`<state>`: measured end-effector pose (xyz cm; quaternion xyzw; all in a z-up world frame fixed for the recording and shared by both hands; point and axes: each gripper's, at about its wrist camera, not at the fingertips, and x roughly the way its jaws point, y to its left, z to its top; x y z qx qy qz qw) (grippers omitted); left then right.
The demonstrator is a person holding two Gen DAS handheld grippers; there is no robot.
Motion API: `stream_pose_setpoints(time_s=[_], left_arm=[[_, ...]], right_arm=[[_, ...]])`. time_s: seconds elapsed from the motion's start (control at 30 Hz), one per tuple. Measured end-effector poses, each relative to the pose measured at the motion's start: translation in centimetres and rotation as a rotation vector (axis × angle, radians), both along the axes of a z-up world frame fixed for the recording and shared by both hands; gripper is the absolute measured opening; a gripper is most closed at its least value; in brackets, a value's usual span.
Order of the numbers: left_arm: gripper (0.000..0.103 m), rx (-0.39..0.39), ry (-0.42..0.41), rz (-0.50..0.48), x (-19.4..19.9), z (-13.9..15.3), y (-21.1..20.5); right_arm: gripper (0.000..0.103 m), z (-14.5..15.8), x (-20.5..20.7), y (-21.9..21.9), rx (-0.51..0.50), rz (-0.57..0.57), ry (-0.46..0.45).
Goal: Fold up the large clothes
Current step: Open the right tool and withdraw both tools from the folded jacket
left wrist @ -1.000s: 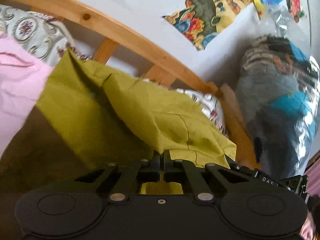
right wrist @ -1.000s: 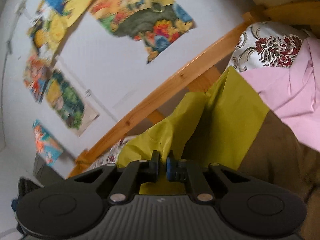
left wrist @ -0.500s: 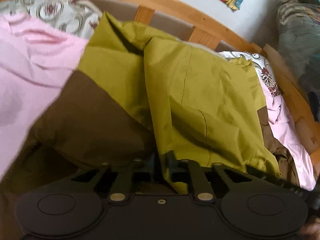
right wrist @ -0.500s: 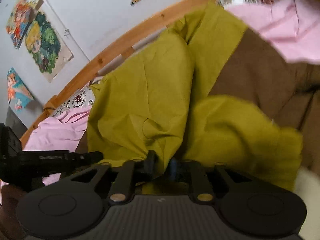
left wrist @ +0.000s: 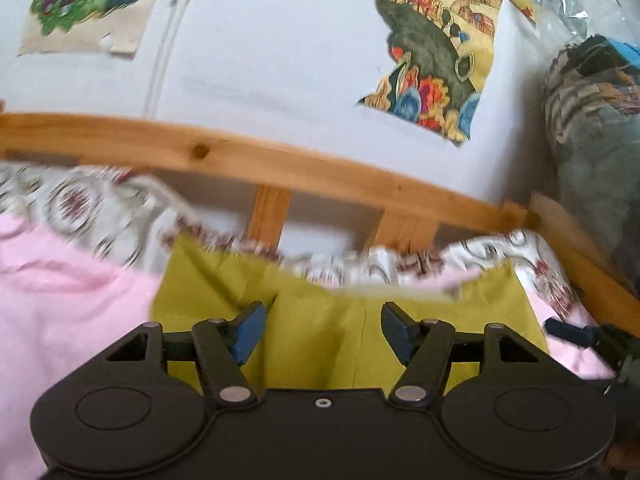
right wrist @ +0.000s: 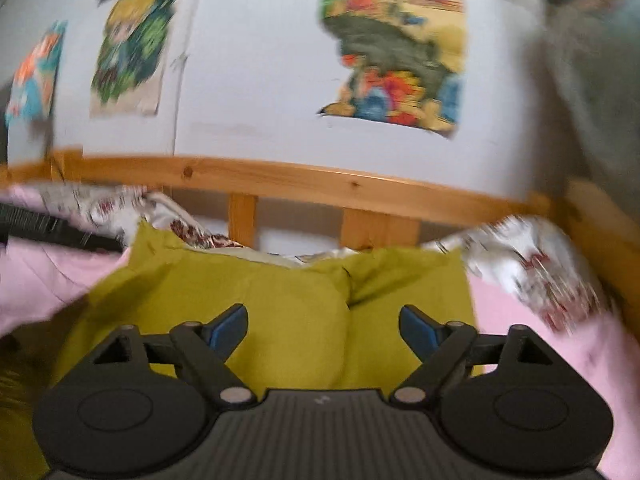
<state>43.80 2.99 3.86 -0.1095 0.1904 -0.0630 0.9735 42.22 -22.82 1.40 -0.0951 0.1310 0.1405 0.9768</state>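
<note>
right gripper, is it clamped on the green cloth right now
No, the right gripper has its jaws spread wide, with the green cloth lying loose between them.

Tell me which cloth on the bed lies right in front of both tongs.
The olive-green garment, lying ahead of both open tongs; the pink sheet lies to its sides.

We found the folded garment (left wrist: 320,320) lying on the bed sheet (left wrist: 60,312), directly ahead of both tongs, the left tongs (left wrist: 322,330) and the right tongs (right wrist: 322,330) each spread above it. Behind the garment lay patterned bedding (left wrist: 92,208), and behind that the bed rail (left wrist: 240,156) ran across, with posters (left wrist: 436,56) on the wall above. A wrapped bundle (left wrist: 592,120), blurred, seemed to stand at the right end.
</note>
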Motion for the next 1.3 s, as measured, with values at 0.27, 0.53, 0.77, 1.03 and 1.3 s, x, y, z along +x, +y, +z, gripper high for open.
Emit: stream_pose_setpoints(time_s=[0.27, 0.53, 0.77, 1.03, 1.3], left_arm=[[0.054, 0.107, 0.040, 0.020, 5.0, -5.2, -3.2], [0.064, 0.248, -0.014, 0.000, 5.6, -9.0, -4.3], [0.072, 0.180, 0.012, -0.004, 1.9, -5.9, -2.7], [0.077, 0.188, 0.093, -0.113, -6.9, -5.5, -2.7], [0.074, 0.272, 0.251, -0.049, -6.6, -9.6, -2.6]], right_arm=[[0.042, -4.4, 6.4, 3.1, -0.213, -0.020, 0.030], [0.045, -7.8, 7.0, 3.4, -0.241, -0.033, 0.006], [0.061, -4.4, 3.3, 2.0, -0.174, -0.012, -0.016], [0.068, -3.9, -4.9, 1.3, -0.138, 0.139, 0.010], [0.071, -9.6, -4.2, 2.5, -0.253, 0.107, 0.109]])
